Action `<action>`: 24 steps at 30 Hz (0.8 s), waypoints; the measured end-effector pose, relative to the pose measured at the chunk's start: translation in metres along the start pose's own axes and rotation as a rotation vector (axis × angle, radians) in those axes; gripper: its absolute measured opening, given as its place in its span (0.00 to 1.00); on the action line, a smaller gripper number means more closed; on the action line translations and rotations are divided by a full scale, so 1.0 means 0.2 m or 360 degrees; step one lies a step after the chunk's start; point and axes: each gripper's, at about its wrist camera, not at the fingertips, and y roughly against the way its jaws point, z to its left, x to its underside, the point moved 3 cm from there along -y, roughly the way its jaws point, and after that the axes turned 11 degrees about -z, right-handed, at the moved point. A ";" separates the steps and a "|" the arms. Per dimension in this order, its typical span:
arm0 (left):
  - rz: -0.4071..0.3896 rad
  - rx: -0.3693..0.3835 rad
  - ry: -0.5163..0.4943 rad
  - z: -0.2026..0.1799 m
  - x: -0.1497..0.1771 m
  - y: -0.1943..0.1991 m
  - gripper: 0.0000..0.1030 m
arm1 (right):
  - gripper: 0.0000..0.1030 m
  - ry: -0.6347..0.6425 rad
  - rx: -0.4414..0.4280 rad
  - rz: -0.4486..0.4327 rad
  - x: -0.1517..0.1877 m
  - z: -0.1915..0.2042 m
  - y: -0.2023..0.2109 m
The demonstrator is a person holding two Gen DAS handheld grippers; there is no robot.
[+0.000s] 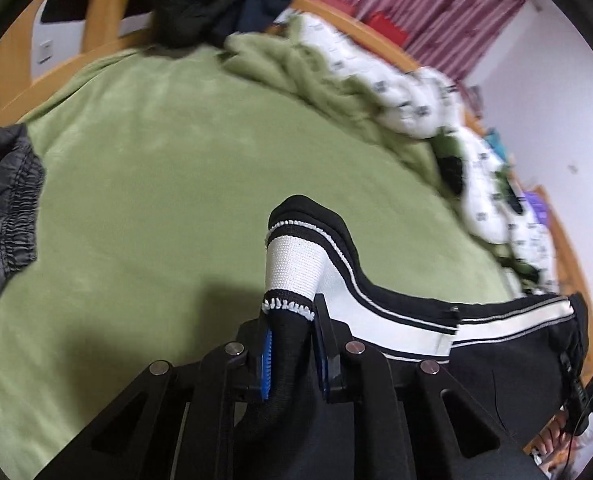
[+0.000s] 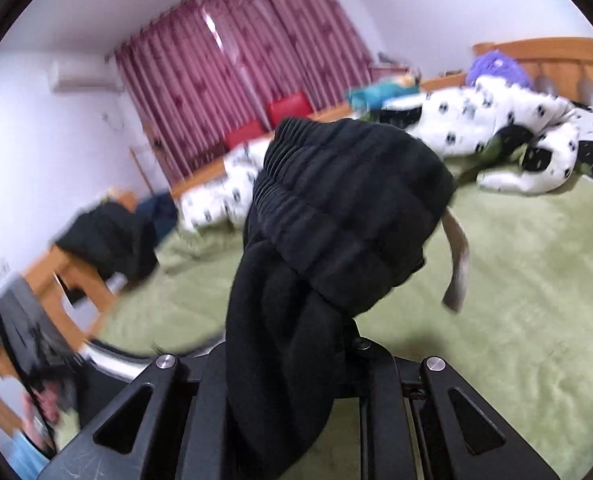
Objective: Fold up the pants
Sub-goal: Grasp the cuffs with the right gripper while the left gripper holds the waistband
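The black pants [image 1: 380,292] with a white side stripe hang lifted over the green bed. In the left wrist view my left gripper [image 1: 290,344] is shut on the pants' side edge, and the black cloth runs between the blue pads [image 1: 266,364]. The striped cloth stretches from there to the right. In the right wrist view my right gripper [image 2: 296,344] is shut on the pants' ribbed black waistband [image 2: 336,208], which bunches up over the fingers and hides the fingertips. A pale drawstring [image 2: 458,264] dangles from the bunch.
A green blanket [image 2: 516,280] covers the bed. A white duvet with black spots [image 2: 496,136] lies crumpled along the far side. Dark clothes [image 1: 200,4] sit on the wooden bed frame [image 1: 96,8]. A grey garment [image 1: 4,208] lies at the left edge. Red curtains [image 2: 236,60] hang behind.
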 end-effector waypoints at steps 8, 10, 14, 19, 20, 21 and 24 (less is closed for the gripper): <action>0.0069 -0.0261 -0.0057 0.20 0.15 -0.33 0.41 | 0.17 -0.0042 0.0223 0.0290 0.43 -0.40 -0.38; 0.0056 -0.0336 -0.0162 0.19 0.17 -0.30 0.47 | 0.20 0.0011 0.0234 0.0334 0.47 -0.40 -0.36; 0.0004 -0.0407 -0.0336 0.13 0.23 -0.13 0.52 | 0.39 -0.0027 0.0289 0.0431 0.53 -0.41 -0.29; -0.0070 -0.0405 -0.0476 0.08 0.49 0.14 0.62 | 0.52 -0.0093 0.0359 0.0399 0.58 -0.44 -0.09; -0.0056 -0.0415 -0.0465 0.09 0.54 0.14 0.65 | 0.52 -0.0097 0.0374 0.0422 0.60 -0.43 -0.06; 0.0013 -0.0422 -0.0436 0.11 0.63 0.12 0.65 | 0.52 -0.0095 0.0391 0.0445 0.61 -0.43 -0.04; -0.0007 -0.0347 -0.0264 0.19 0.72 0.13 0.65 | 0.52 -0.0048 0.0465 0.0490 0.60 -0.37 0.03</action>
